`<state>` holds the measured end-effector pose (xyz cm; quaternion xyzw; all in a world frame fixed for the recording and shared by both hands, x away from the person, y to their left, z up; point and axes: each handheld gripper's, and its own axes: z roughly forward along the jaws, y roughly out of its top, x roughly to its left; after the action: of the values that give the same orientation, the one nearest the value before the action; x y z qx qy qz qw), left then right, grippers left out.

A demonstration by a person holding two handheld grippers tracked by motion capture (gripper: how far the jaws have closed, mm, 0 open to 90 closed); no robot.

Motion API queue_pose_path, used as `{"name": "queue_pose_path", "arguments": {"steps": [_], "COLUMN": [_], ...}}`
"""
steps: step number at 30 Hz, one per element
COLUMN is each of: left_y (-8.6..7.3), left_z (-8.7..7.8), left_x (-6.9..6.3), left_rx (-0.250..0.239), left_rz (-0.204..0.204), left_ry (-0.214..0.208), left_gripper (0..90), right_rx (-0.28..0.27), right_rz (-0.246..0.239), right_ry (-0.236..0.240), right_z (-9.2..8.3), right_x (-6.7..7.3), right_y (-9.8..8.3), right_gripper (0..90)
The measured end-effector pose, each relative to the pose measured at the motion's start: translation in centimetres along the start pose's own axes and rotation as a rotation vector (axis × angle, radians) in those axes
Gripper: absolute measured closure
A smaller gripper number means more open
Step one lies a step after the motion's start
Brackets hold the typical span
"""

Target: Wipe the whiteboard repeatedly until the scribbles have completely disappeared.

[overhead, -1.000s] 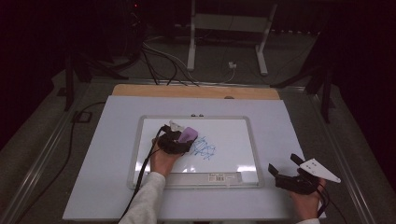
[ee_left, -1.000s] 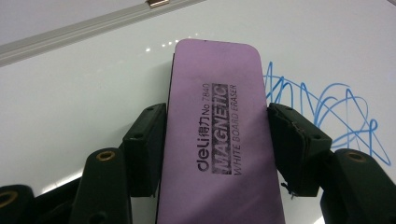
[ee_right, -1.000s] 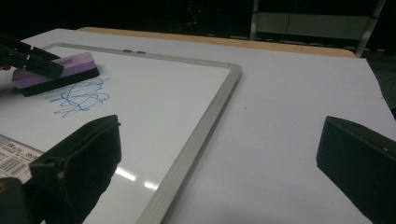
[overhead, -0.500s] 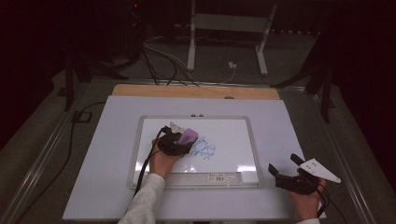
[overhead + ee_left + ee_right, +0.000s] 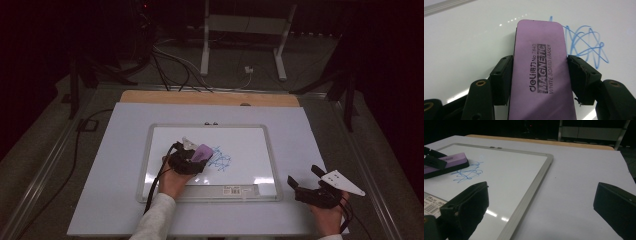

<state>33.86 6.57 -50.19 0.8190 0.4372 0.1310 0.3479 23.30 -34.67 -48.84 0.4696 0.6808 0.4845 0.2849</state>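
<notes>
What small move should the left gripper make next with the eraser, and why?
Probably slide the eraser sideways over the blue scribble. The left gripper is shut on it, flat on the whiteboard, right beside the marks, which are not yet wiped. The right gripper rests open, off the board.

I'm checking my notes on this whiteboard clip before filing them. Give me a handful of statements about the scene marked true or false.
1. The left gripper is shut on the purple eraser. True.
2. The scribble on the whiteboard is red. False: it is blue.
3. The right gripper holds a marker. False: its jaws stand open with nothing between them, over the table beside the whiteboard.
4. The eraser sits just beside the scribble, on the whiteboard. True.
5. The whiteboard stands upright against a wall. False: it lies flat on the table.
</notes>
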Motion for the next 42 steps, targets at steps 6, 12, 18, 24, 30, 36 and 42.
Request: {"name": "queue_pose_path", "arguments": {"steps": [6,12,18,24,30,36,42], "left_y": [0.6,1.8,2.9,3.1,2.3,1.5,0.8], "left_z": [0.6,1.7,2.7,2.8,2.2,1.4,0.5], "left_x": [0.1,0.9,1.4,1.3,0.0,-2.0,-3.0], "left_rx": [-0.003,-0.005,-0.006,0.005,0.005,0.025,0.048], "left_rz": [0.001,-0.018,-0.046,-0.051,-0.017,0.04,0.086], "left_ry": [0.012,0.032,0.054,0.06,0.034,0.009,-0.013], "left_gripper": [41.6,41.6,41.6,41.7,41.7,41.7,41.7], "right_rx": [0.003,0.005,0.006,0.004,0.004,0.005,0.004], "right_rz": [0.001,-0.001,-0.001,-0.001,0.0,-0.001,0.001], "right_ry": [0.001,0.001,0.0,0.0,-0.001,-0.001,-0.001], "right_z": [0.0,0.1,0.1,0.1,0.1,0.1,0.0], "right_x": [0.1,0.0,0.0,-0.1,0.0,0.0,0.0], "right_y": [0.0,0.0,0.0,0.0,0.0,0.0,0.0], "right_gripper": [0.4,0.4,0.4,0.4,0.4,0.4,0.4]}}
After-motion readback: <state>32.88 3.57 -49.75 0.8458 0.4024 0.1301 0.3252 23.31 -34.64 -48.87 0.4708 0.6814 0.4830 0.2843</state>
